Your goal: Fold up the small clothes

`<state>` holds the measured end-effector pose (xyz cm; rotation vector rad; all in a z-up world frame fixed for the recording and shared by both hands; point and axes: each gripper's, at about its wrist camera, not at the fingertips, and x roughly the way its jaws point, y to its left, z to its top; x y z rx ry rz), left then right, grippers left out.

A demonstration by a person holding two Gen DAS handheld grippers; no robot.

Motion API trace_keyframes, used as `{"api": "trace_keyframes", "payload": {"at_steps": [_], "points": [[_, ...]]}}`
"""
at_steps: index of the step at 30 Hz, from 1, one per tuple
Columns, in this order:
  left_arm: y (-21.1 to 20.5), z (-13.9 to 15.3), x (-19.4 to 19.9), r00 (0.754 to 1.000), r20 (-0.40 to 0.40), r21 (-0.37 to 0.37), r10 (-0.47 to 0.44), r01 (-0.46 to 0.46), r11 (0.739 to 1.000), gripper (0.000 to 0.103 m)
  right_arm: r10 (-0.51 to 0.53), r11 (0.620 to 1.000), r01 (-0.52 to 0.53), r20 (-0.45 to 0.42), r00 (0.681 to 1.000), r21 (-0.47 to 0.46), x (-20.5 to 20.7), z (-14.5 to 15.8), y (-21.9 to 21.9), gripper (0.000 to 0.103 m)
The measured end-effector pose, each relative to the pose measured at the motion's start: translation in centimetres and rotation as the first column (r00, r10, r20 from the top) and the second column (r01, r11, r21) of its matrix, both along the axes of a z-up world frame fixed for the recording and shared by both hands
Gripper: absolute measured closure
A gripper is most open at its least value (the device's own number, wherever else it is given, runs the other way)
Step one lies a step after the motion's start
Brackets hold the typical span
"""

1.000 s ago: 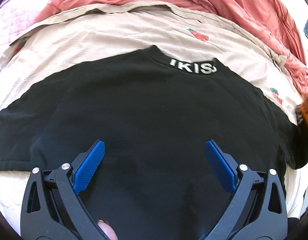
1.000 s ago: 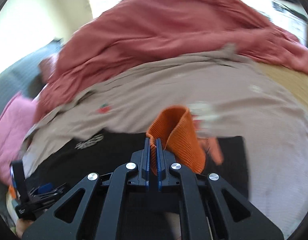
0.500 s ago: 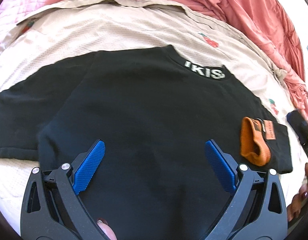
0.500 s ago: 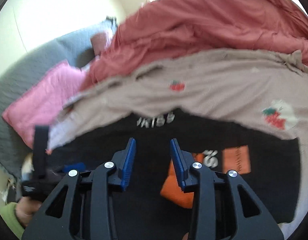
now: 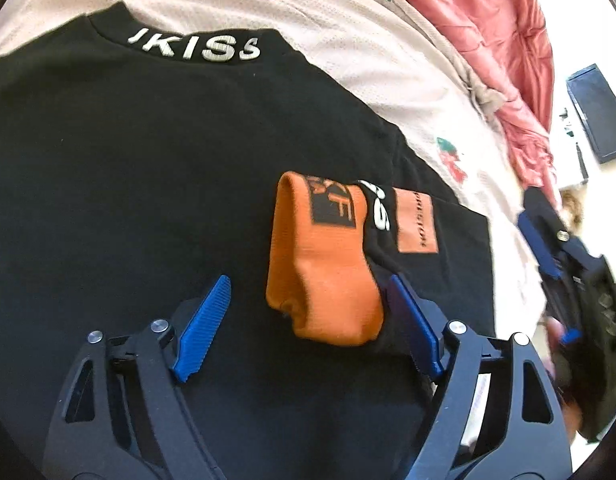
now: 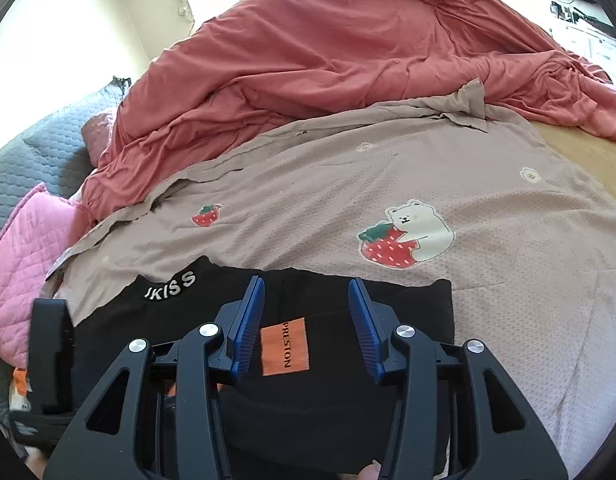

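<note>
A black T-shirt [image 5: 128, 168] with "IKISS" lettering at the collar lies flat on a beige strawberry-print sheet [image 6: 487, 248], its sleeve folded inward so the orange ribbed cuff [image 5: 323, 264] rests on the shirt body. The left gripper [image 5: 308, 320] straddles the cuff, jaws closing, right pad at the cuff's edge, left pad clear of it. The right gripper [image 6: 308, 320] hovers over the orange "PRESTON" patch [image 6: 284, 346], jaws parting, nothing held. A red duvet [image 6: 347, 52] is bunched behind
</note>
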<state>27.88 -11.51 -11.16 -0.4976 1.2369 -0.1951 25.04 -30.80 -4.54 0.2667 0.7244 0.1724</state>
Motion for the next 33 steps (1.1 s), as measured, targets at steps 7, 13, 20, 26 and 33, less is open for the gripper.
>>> {"api": "trace_keyframes", "payload": {"at_steps": [7,13,20,26,33], "points": [[-0.8,1.6,1.1,0.997,0.056,0.092,-0.057,0.052,0.994,0.100,-0.035,0.999,0.034,-0.016,0.999,-0.021,0.5,-0.4,-0.2,0.060],[3.9,6.9,0.0,0.978,0.210,0.113,-0.008,-0.016,0.993,0.101,-0.086,0.996,0.086,-0.003,0.996,0.003,0.4,-0.2,-1.6,0.060],[10.4,11.7,-2.2,0.933,0.354,0.242,0.070,-0.164,0.956,0.101,-0.052,0.998,0.051,-0.001,0.999,-0.031,0.4,-0.4,-0.4,0.060],[15.0,9.6,-2.6,0.949,0.286,0.280,0.133,-0.215,0.935,0.103,0.001,0.996,-0.001,-0.004,1.000,-0.090,0.4,-0.8,1.4,0.060],[17.9,5.5,-3.3,0.965,0.191,0.315,0.179,-0.234,0.920,0.103,0.168,0.966,-0.172,-0.035,0.985,-0.192,-0.1,-2.3,6.2,0.060]]}}
